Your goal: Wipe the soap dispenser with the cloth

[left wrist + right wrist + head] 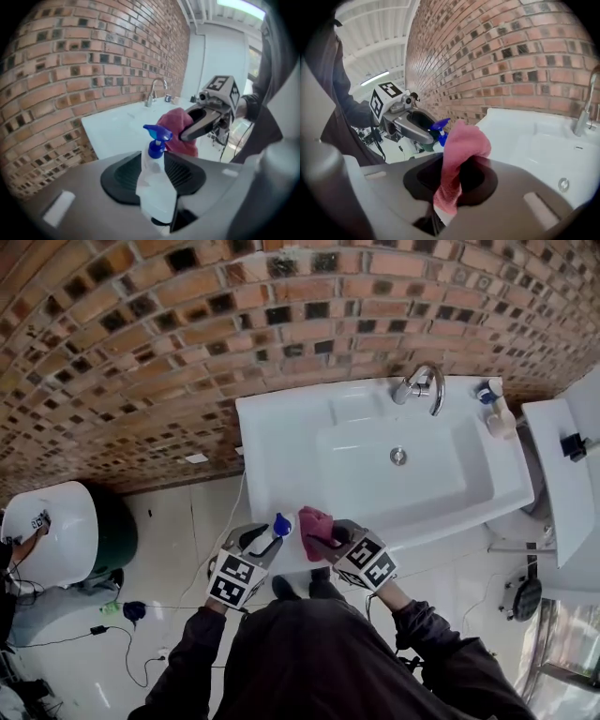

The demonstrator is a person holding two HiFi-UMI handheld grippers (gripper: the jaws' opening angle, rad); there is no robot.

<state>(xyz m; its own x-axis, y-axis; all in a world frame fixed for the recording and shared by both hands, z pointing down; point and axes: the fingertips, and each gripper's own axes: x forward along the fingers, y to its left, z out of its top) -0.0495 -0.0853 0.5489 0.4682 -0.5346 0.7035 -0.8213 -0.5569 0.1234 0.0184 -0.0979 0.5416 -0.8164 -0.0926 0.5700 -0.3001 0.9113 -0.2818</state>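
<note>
Two tools are both busy. My left gripper (267,538) holds the soap dispenser (155,185) between widely set jaws, above the front rim of the white sink (272,427), so its sides stay free for wiping. Its body is smooth cloudy plastic and its nozzle is blue. I believe the pads press it, though blur hides the contact. My right gripper (323,542) pinches the pink cloth (459,150), soft and folded, just beside the nozzle.

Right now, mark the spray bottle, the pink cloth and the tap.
spray bottle (155,187): left gripper view, clear body.
pink cloth (461,150): right gripper view, upper fold.
tap (412,388): head view, base.
</note>
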